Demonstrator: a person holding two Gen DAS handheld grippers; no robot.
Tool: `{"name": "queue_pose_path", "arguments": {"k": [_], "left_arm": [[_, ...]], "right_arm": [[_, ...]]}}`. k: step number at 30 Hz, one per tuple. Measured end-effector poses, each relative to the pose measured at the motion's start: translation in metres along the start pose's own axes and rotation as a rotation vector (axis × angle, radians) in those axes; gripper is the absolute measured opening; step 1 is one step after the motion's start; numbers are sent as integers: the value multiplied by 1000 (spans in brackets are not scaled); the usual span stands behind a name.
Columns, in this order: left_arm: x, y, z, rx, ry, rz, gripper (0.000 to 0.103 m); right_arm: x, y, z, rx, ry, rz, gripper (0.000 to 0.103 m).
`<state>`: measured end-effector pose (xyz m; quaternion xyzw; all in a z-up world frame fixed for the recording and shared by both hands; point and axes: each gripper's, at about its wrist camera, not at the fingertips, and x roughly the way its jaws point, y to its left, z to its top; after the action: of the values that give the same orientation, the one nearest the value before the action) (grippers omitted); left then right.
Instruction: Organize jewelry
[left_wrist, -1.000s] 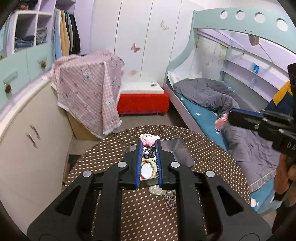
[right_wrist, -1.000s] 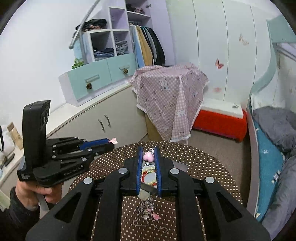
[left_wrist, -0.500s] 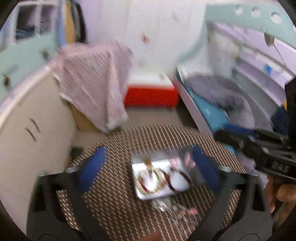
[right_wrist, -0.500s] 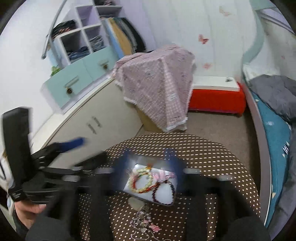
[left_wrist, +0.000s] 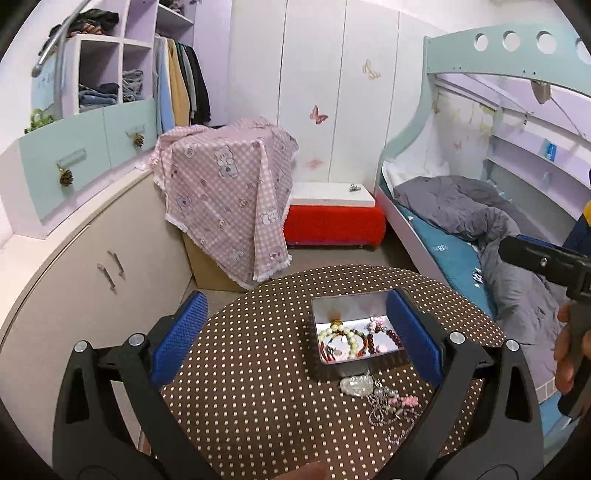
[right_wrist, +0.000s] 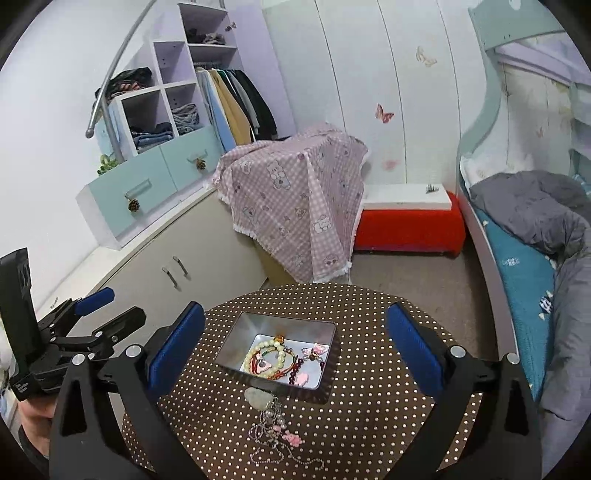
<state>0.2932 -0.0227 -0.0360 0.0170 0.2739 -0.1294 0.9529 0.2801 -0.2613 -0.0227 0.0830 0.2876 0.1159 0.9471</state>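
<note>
Both now spread wide and empty: left gripper (left_wrist: 295, 332), right gripper (right_wrist: 295, 347), pinched shut before. Rectangular silver metal tin (right_wrist: 236, 328) of beaded bracelets (right_wrist: 266, 356) lying long axis crosswise; silver chain necklace (right_wrist: 271, 432) trailing nearward on brown polka-dot round table (right_wrist: 369, 387).

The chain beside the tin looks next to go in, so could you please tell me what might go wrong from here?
1. The chain lies in a tangled heap with a pale pendant and pink charms; a pinch may lift only part, leaving the rest dragging.
2. The pendant touches the tin wall, so a descending tool might nudge the tin.
3. The bracelets already crowd the tin; the chain could snag them.
</note>
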Motion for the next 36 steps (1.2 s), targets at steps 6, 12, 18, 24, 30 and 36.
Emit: {"name": "queue_pose_path", "arguments": {"k": [6, 12, 18, 24, 30, 36], "left_arm": [[-30, -6, -17, 19, -45, 12, 96], [-49, -20, -34, 50, -74, 10, 97], [-49, -34, -54, 67, -61, -9, 97], [-29, -51, -81, 83, 9, -12, 97], [7, -71, -109, 119, 109, -8, 97], [49, -90, -132, 184, 211, 18, 97]], "right_arm": [[-22, 9, -13, -35, -22, -21, 95], [-42, 13, -32, -62, -47, -21, 95], [-55, 14, -50, -68, -60, -19, 95], [-66, 7, -76, -49, -52, -21, 95], [-69, -5, -99, -32, -27, -39, 95], [-64, -23, -114, 4, 7, -52, 95]]}}
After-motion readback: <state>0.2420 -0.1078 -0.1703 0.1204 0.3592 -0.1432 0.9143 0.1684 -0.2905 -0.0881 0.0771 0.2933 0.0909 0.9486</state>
